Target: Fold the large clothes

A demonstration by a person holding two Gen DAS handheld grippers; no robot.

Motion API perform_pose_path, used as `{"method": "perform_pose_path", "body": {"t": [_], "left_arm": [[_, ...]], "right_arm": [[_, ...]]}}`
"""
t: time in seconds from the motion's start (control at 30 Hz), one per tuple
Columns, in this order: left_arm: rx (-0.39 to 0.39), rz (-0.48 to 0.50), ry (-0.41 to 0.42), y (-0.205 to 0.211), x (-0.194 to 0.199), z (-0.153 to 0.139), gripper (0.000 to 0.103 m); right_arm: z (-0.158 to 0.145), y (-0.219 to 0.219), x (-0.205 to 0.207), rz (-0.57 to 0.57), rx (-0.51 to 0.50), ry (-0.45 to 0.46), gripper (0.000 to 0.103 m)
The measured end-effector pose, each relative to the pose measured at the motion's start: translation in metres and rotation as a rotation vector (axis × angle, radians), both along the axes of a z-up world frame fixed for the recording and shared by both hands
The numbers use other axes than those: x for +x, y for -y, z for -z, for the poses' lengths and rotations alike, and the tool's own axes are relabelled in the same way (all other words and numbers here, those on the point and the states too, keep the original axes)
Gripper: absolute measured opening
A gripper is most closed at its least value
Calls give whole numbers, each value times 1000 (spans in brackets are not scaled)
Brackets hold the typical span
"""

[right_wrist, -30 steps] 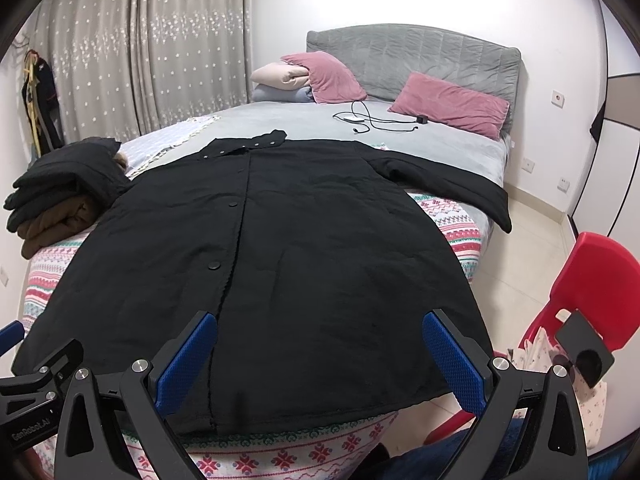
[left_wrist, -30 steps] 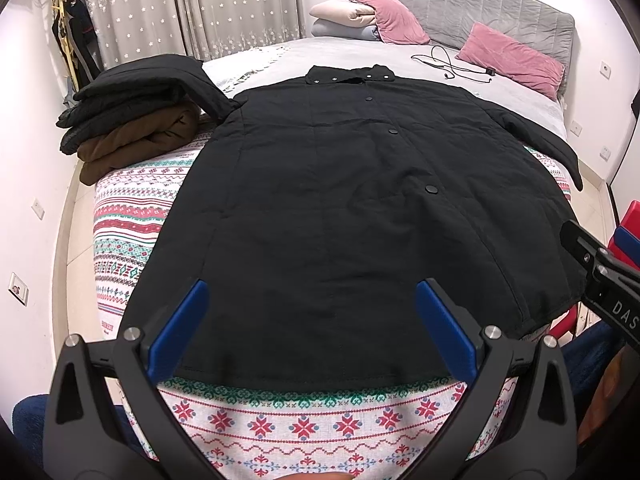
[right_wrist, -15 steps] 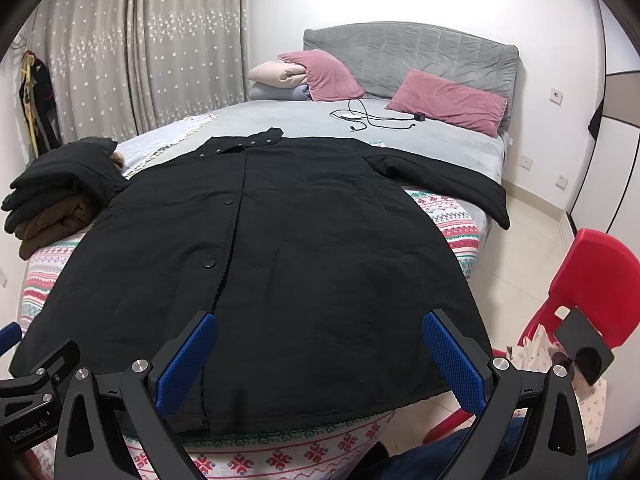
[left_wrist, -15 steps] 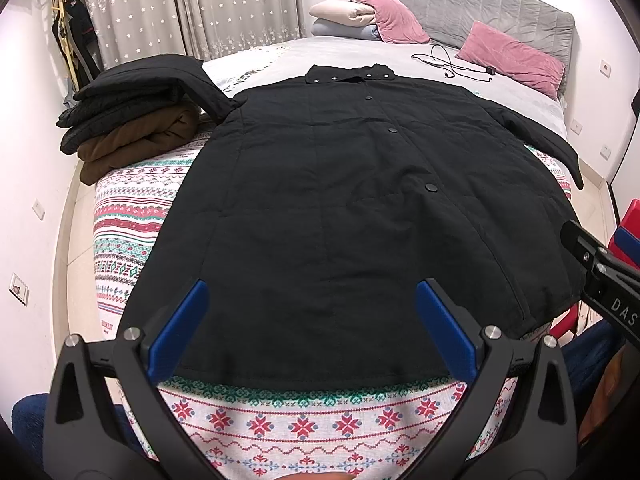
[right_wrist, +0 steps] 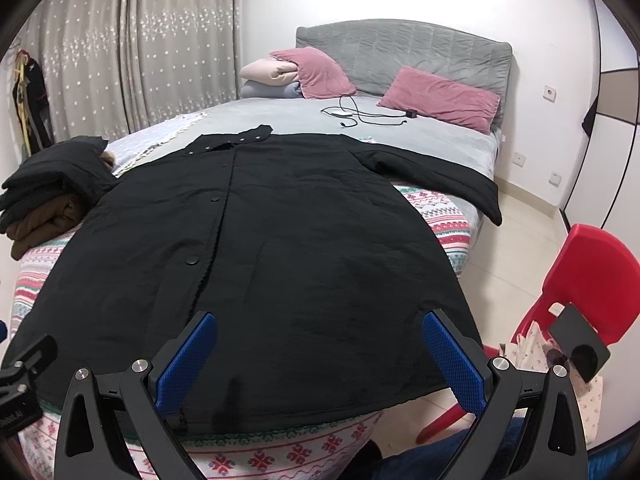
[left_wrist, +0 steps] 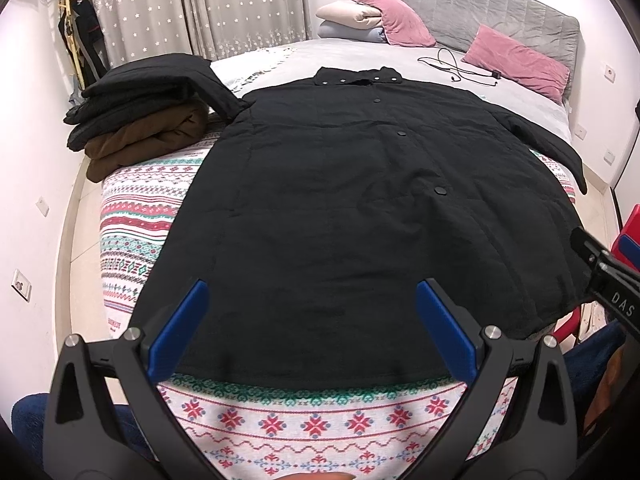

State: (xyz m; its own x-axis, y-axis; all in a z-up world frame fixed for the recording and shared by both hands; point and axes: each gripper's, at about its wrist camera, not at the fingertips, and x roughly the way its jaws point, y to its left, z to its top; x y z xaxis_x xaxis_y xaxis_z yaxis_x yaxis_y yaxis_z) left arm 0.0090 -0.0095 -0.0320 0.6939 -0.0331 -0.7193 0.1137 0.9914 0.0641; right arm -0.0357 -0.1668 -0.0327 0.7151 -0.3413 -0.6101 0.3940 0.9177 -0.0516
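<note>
A long black buttoned coat (left_wrist: 360, 200) (right_wrist: 260, 248) lies flat and face up on the bed, collar at the far end, hem toward me. Its right sleeve (right_wrist: 448, 176) stretches out to the bed's right edge; the left sleeve (left_wrist: 218, 92) lies up over a pile of clothes. My left gripper (left_wrist: 312, 320) hovers open above the hem, nothing between its blue fingers. My right gripper (right_wrist: 320, 344) is open too, above the hem's right part. Part of the right gripper (left_wrist: 604, 276) shows at the left wrist view's right edge.
Folded black and brown clothes (left_wrist: 136, 116) (right_wrist: 44, 200) are stacked at the bed's left edge. Pink pillows (right_wrist: 440, 98), folded bedding and a charger cable (right_wrist: 360, 114) lie near the grey headboard. A red plastic chair (right_wrist: 580, 280) stands on the floor to the right. The patterned blanket (left_wrist: 136, 216) covers the bed's near part.
Both grippers have barely shifted; the right wrist view has dropped slightly toward the hem. The coat lies as before and both grippers stay open.
</note>
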Motion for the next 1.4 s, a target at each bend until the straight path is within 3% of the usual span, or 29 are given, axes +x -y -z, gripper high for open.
{"method": "perform_pose_path", "body": {"t": [0.13,0.3,0.53,0.73,0.83,0.9,0.97,1.03,1.13,1.17,1.2,1.27,1.3,1.33,1.37,1.4], "left_arm": [[-17,-16,-21,-12,2,3,103],[-34,-88,-20,-42,6,0,103],[-34,-203,-22,-88,13,1,103],[-68,-275,-98,-123,24,21,103],[-71,-315,-114,-138,28,29,101],[-53,-315,-129,-142,31,35,96],[-85,-298,-168,-142,35,44,94],[-129,-269,-201,-139,39,52,93],[-117,-237,-193,-128,39,54,90],[-111,-227,-191,-125,40,54,87],[-112,-212,-191,-122,40,54,77],[-143,-173,-205,-118,41,56,57],[-144,-171,-203,-118,40,55,45],[-124,-180,-185,-117,38,52,22],[-98,-193,-160,-117,36,48,11],[-113,-197,-148,-121,37,45,12]], "right_arm": [[5,11,-5,-10,38,63,103],[9,32,-7,-9,37,49,103],[30,102,-9,56,320,-3,103],[44,138,-14,149,398,-33,103],[62,162,-14,190,503,-57,103],[69,167,-13,226,502,-95,103],[77,173,-12,256,498,-122,103],[92,179,-7,247,541,-157,103],[100,175,-3,225,582,-189,101],[100,174,-5,222,587,-187,95],[99,174,-6,216,595,-172,89],[95,174,-11,197,635,-129,47],[93,174,-15,186,655,-97,35],[89,172,-19,184,651,-73,17],[85,171,-20,192,634,-61,13],[77,169,-26,207,604,-34,11]]}}
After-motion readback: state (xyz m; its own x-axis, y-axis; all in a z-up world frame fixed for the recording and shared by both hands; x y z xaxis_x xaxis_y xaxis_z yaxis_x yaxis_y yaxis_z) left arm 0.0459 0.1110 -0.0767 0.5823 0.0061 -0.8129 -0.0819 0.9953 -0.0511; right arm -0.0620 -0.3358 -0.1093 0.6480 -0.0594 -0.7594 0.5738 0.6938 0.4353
